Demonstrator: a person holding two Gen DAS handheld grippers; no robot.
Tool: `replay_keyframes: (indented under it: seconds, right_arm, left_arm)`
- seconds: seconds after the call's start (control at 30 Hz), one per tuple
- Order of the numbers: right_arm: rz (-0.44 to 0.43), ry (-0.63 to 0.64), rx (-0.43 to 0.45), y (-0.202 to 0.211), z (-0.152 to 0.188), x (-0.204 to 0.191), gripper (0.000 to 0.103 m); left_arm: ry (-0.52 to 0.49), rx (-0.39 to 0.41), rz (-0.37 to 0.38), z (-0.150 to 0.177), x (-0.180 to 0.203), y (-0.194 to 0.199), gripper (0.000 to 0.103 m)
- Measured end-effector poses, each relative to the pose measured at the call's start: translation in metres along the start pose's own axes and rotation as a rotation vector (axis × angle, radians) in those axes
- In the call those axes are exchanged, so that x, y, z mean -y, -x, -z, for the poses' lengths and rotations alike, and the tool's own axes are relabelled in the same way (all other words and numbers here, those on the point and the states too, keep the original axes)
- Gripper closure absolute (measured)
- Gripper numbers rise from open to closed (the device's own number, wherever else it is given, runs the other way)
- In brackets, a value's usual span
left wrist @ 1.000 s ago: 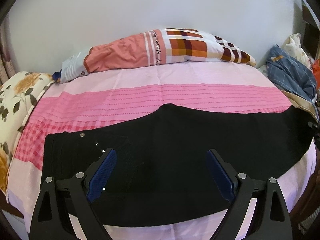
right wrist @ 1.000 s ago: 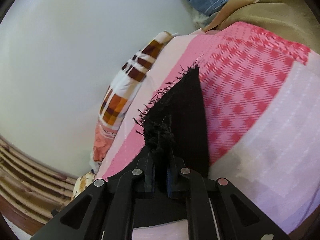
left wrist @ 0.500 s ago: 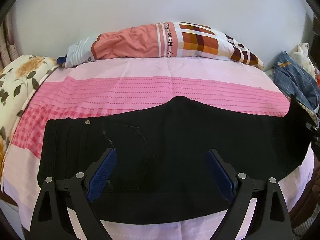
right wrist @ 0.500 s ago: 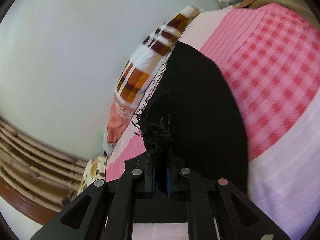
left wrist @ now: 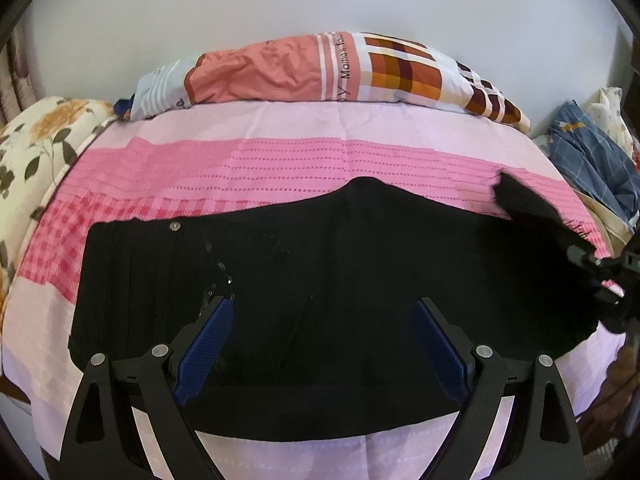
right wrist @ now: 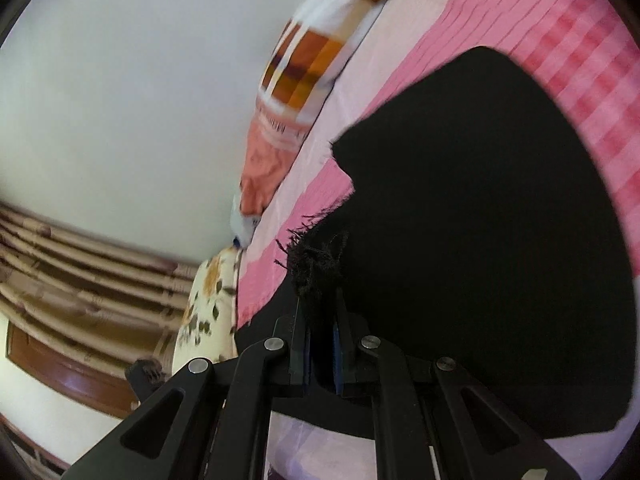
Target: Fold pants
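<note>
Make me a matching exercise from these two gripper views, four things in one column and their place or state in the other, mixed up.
Things:
1. black pants
2. left gripper
3. right gripper
4. patchwork pillow

States:
A. shut on the frayed hem
B. against the wall at the far edge of the bed
C. open above the cloth
D. spread across the pink sheet

Pairs: 1-D, 2-C, 3-A, 4-B

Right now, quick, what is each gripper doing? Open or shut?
Left gripper: open, holding nothing, above the black pants.
Right gripper: shut on the pants' frayed hem.
</note>
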State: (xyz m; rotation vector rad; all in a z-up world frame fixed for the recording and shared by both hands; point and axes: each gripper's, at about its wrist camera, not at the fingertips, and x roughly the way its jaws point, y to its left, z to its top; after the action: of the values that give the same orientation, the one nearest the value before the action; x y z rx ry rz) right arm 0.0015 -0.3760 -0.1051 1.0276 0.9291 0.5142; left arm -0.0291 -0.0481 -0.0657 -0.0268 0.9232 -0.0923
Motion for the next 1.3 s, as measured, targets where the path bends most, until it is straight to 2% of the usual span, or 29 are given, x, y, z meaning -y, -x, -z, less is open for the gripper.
replay_keyframes:
  seconds: [0.17, 0.5, 1.17, 1.3]
  right_arm:
    - [-0.005, 0.007, -0.084, -0.037, 0.019, -0.006, 0.093]
    - [-0.021, 0.041, -0.188, -0.069, 0.051, -0.013, 0.093]
    - [-0.059, 0.08, -0.25, -0.088, 0.067, -0.018, 0.092]
    - [-0.075, 0.08, -0.261, -0.09, 0.067, -0.019, 0.089]
  left_arm:
    - [0.025, -0.013, 0.002, 0.003, -0.008, -0.003, 0.012]
    - [0.057, -0.039, 0.007, 0.008, -0.017, -0.01, 0.012]
    - [0.071, -0.073, 0.014, 0.012, -0.02, -0.017, 0.012]
    - [0.077, -0.08, 0.017, 0.011, -0.022, -0.019, 0.012]
